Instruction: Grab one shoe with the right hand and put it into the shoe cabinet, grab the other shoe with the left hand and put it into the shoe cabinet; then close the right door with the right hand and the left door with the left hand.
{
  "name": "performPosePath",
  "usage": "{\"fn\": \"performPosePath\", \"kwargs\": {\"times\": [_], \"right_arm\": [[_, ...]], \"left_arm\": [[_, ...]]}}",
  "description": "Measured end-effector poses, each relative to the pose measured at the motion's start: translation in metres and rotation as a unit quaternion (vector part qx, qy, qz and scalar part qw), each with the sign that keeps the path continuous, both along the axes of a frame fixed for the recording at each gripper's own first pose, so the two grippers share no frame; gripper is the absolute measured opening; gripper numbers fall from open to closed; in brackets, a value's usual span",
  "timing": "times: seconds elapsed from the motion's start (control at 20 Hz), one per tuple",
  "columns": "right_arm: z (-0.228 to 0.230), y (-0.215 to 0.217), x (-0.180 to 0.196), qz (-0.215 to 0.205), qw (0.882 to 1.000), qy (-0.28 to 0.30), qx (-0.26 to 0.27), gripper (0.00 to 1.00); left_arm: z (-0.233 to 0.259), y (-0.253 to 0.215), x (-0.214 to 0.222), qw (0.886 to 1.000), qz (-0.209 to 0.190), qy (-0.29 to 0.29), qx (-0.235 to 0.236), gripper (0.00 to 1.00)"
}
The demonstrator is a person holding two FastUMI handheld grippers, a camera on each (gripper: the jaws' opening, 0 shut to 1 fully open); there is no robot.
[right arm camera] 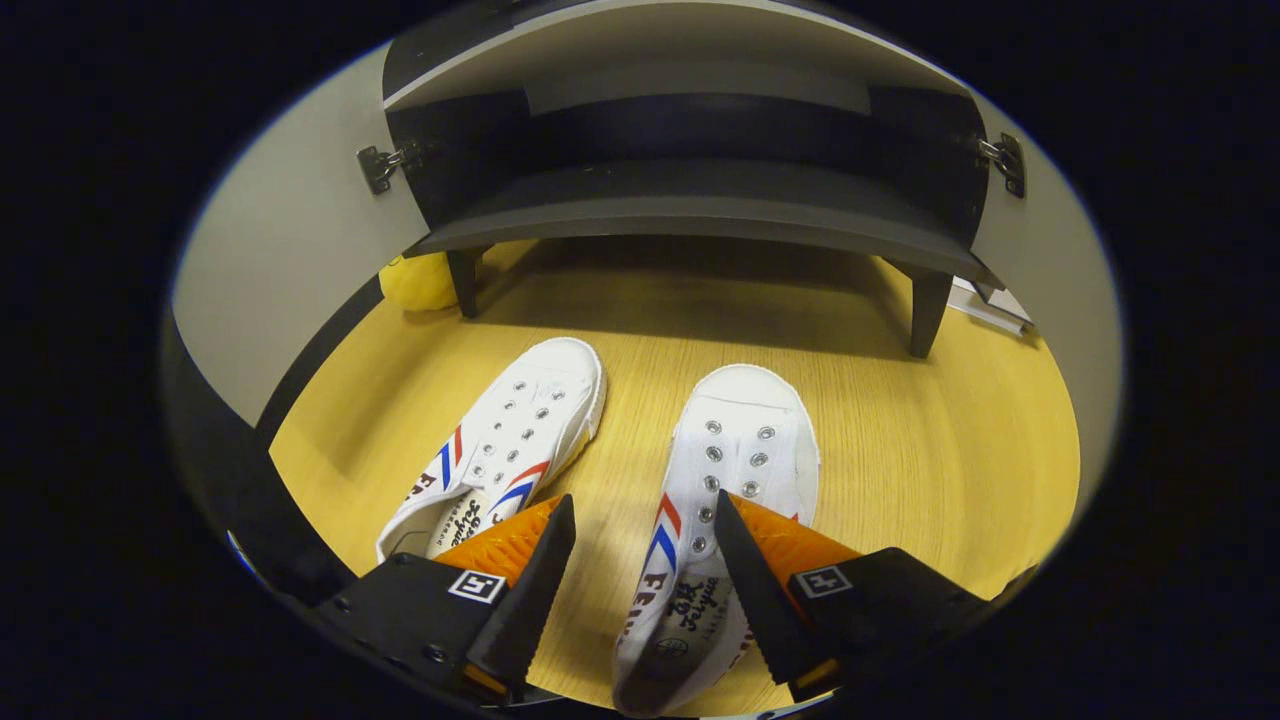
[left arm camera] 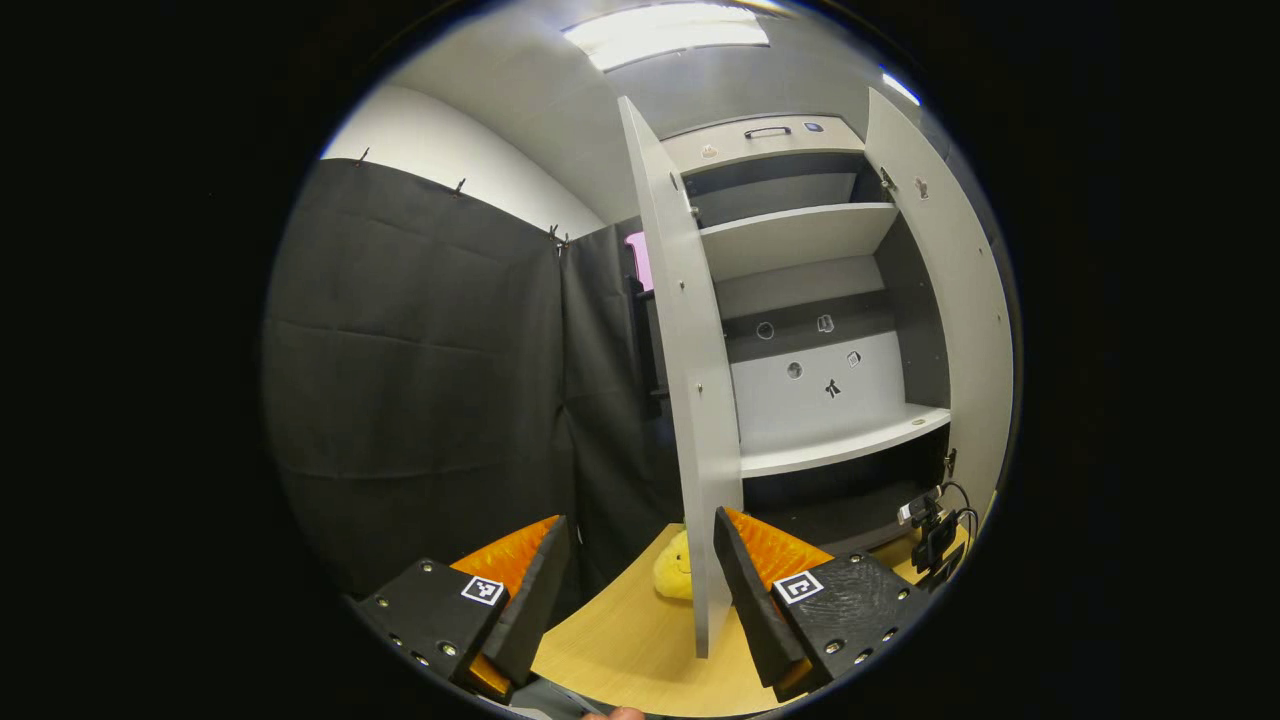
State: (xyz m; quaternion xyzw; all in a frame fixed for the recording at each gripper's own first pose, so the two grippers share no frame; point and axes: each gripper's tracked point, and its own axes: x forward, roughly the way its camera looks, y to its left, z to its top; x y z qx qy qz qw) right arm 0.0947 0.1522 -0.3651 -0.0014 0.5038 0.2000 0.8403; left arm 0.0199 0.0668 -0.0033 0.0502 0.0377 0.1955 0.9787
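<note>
right claw (right arm camera: pixel 645 545) apart over right shoe (right arm camera: pixel 725 470) | left claw (left arm camera: pixel 640 560) apart, left door (left arm camera: pixel 690 400) edge ahead | yellow toy (right arm camera: pixel 420 280) by cabinet leg (right arm camera: pixel 463 282)

yellow plush toy (right arm camera: pixel 420 281) lay on wooden floor (right arm camera: pixel 960 470) beside cabinet leg | black cloth wall (left arm camera: pixel 420 380) stood left | ceiling light (left arm camera: pixel 665 28) was lit

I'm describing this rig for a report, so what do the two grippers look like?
Left gripper and right gripper look alike: two wedge-shaped fingers with ribbed inner faces, each on a black screwed block carrying a small square black-and-white marker tag. No cables or sleeves visible on them.
</note>
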Motion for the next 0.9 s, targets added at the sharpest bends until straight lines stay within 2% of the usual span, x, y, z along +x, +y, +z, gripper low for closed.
{"fn": "performPosePath", "kwargs": {"times": [0.05, 0.1, 0.25, 0.3, 0.35, 0.4, 0.45, 0.55, 0.6, 0.7, 0.75, 0.8, 0.85, 0.9], "right_arm": [[-0.004, 0.002, 0.0, 0.001, 1.0, 0.008, -0.002, 0.82], [-0.008, 0.003, 0.0, 0.0, 1.0, 0.014, -0.006, 0.89], [-0.012, -0.008, 0.007, -0.009, 0.999, 0.005, -0.045, 0.86], [-0.015, -0.011, 0.007, -0.015, 0.998, -0.002, -0.054, 0.66], [-0.012, -0.011, 0.007, -0.017, 0.998, -0.005, -0.053, 0.51], [-0.015, -0.011, 0.006, -0.013, 0.999, -0.005, -0.053, 0.44], [-0.013, -0.012, 0.006, -0.011, 0.999, -0.002, -0.052, 0.45], [0.006, -0.026, 0.006, -0.034, 0.998, 0.007, -0.058, 0.28], [-0.01, -0.02, 0.008, -0.028, 0.998, 0.016, -0.056, 0.2], [-0.015, -0.018, 0.01, -0.03, 0.998, 0.026, -0.046, 0.23], [-0.006, -0.018, 0.006, -0.033, 0.998, 0.025, -0.043, 0.05], [-0.008, -0.021, 0.006, -0.029, 0.998, 0.021, -0.041, 0.02], [-0.005, -0.023, 0.008, -0.03, 0.999, 0.013, -0.041, 0.05], [-0.002, -0.022, 0.012, -0.039, 0.999, 0.001, -0.035, 0.02]], "left_arm": [[0.001, 0.0, 0.0, 1.0, 0.001, 0.0, 0.0, 0.78], [0.001, 0.0, 0.0, 1.0, 0.002, 0.0, 0.0, 0.78], [0.002, 0.0, 0.0, 1.0, 0.002, -0.002, 0.001, 0.78], [0.002, 0.0, 0.0, 1.0, 0.001, -0.003, 0.001, 0.78], [0.002, 0.0, 0.0, 1.0, 0.001, -0.003, 0.001, 0.78], [0.002, 0.0, 0.0, 1.0, 0.0, -0.003, 0.001, 0.78], [0.002, 0.0, 0.0, 1.0, -0.001, -0.004, 0.001, 0.78], [0.002, 0.0, 0.0, 1.0, -0.002, -0.004, 0.001, 0.78], [0.002, -0.001, 0.0, 1.0, -0.003, -0.005, 0.001, 0.78], [0.003, -0.002, 0.0, 1.0, -0.008, -0.006, 0.0, 0.78], [0.004, -0.002, -0.001, 1.0, -0.009, -0.007, 0.001, 0.78], [0.005, -0.003, -0.001, 1.0, -0.011, -0.009, 0.002, 0.78], [0.005, -0.003, 0.0, 1.0, -0.013, -0.011, 0.002, 0.78], [0.006, -0.004, 0.0, 1.0, -0.016, -0.012, 0.002, 0.78]]}}
